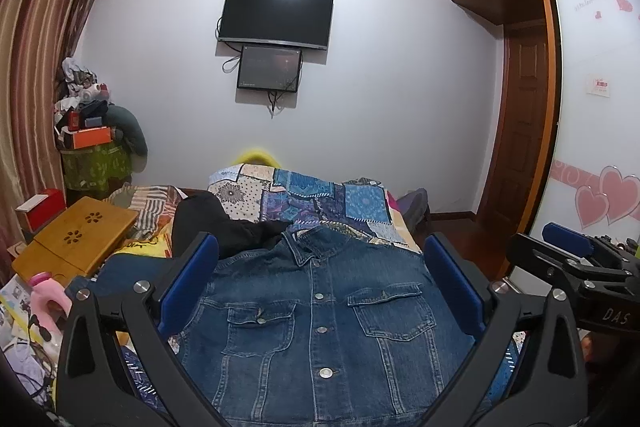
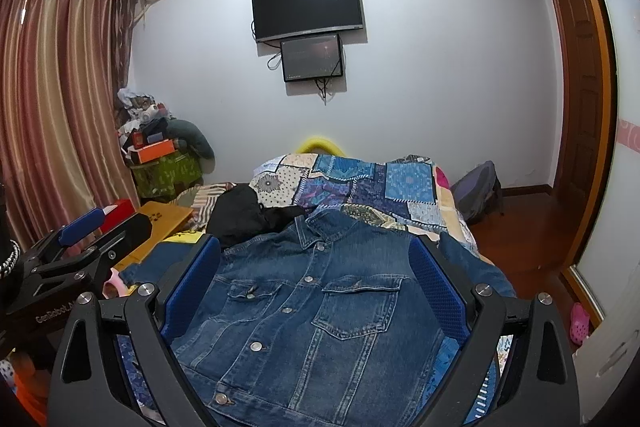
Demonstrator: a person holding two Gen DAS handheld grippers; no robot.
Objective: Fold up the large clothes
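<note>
A blue denim jacket [image 1: 320,315] lies face up and buttoned on the bed, its collar pointing to the far wall. My left gripper [image 1: 320,241] hovers open above it, the blue pads spread wide over the chest pockets and touching nothing. In the right wrist view the same jacket [image 2: 304,307] fills the space between the fingers of my right gripper [image 2: 316,243], which is also open and holds nothing. One sleeve [image 2: 472,263] trails off to the right. Each tool shows at the edge of the other's view: the right gripper [image 1: 532,237] and the left gripper [image 2: 124,219].
A patchwork quilt [image 1: 320,199] covers the bed beyond the jacket. A black garment [image 1: 208,223] lies by the collar. A wooden lap table [image 1: 80,235] and a pink bottle [image 1: 44,291] crowd the left side. A backpack [image 2: 476,191] sits on the floor at right, near the wardrobe [image 1: 592,107].
</note>
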